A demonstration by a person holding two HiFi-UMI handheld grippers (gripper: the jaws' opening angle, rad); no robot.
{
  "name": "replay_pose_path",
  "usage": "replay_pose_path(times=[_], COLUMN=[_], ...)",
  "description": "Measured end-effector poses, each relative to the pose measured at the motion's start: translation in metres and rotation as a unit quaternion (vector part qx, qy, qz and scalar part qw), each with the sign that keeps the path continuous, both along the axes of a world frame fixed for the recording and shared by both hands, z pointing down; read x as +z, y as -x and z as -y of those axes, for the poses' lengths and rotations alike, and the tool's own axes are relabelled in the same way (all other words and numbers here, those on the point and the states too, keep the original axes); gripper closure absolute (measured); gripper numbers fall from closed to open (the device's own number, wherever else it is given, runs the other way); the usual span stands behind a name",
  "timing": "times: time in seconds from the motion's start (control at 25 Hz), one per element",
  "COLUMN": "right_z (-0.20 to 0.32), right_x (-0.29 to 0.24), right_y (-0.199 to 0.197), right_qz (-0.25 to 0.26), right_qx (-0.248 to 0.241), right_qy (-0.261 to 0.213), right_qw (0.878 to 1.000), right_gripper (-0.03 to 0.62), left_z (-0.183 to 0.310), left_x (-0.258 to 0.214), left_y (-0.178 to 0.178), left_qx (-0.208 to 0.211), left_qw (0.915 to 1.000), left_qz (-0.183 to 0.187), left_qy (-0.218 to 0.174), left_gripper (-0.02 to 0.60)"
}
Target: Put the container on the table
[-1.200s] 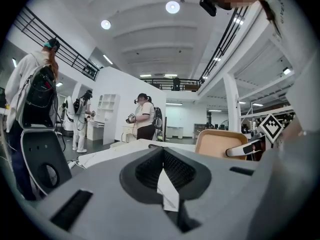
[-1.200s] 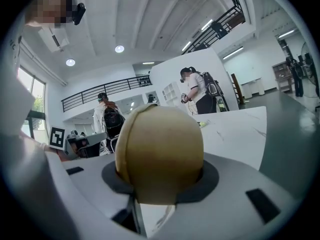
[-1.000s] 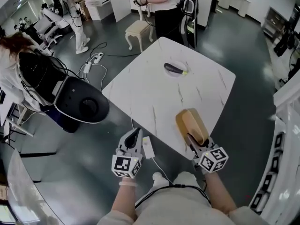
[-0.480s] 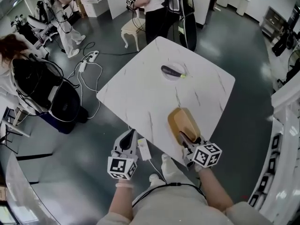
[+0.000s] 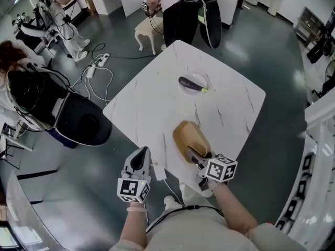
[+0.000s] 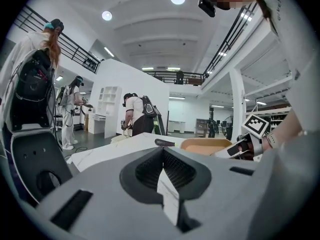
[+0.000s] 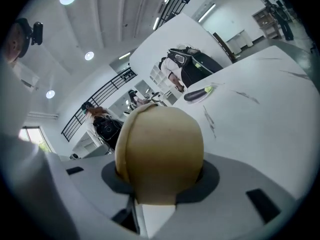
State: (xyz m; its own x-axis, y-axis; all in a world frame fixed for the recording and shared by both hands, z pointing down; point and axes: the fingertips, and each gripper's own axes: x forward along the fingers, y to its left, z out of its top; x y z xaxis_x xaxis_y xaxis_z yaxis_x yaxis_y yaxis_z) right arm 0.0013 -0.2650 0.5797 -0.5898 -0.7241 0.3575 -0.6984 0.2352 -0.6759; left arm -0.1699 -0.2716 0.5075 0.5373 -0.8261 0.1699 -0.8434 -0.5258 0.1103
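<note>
Head view | white marbled table (image 5: 157, 103) (grey veins) | glossy grey floor (image 5: 272, 46)

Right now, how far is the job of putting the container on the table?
Done: the container is over the near part of the table. In hand: the right gripper is clamped on it; I cannot tell whether it touches the tabletop. To do: set it down and release. The left gripper is shut and empty, off the table.
</note>
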Motion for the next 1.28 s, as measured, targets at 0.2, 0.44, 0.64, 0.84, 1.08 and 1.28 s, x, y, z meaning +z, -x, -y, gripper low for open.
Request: replay_pose_path(times=[0.2,0.44,0.64,0.84,1.08,1.28], right_z=[0.026,0.046,0.056,0.060,0.066,0.061], right_x=[0.010,0.016,0.025,0.028,0.020,0.012], right_y=[0.007,0.013,0.014,0.019,0.023,0.028], right_qz=[0.043,0.104,0.143,0.172,0.203,0.229], right_qx=[-0.002,0.013,0.023,0.026,0.017,-0.015], right_qy=[0.050,0.091,0.118,0.134,0.139,0.138], right_qw=[0.998,0.990,0.982,0.976,0.969,0.963], right_gripper=[0.410,0.410,0.410,0.411,0.342,0.237], left_z=[0.015,0.027,0.031,0.033,0.041,0.039], left_x=[0.003,0.008,0.012,0.012,0.009,0.008], left_y=[-0.002,0.002,0.003,0.007,0.010,0.008], left_qx=[-0.005,-0.019,-0.030,-0.039,-0.045,-0.045], left_qw=[1.0000,0.9997,0.9994,0.9991,0.9988,0.9988], left_qz=[0.003,0.003,0.003,0.003,0.000,-0.002], left_qy=[0.006,0.013,0.017,0.017,0.018,0.020], left_gripper=[0.578,0.578,0.578,0.578,0.578,0.578])
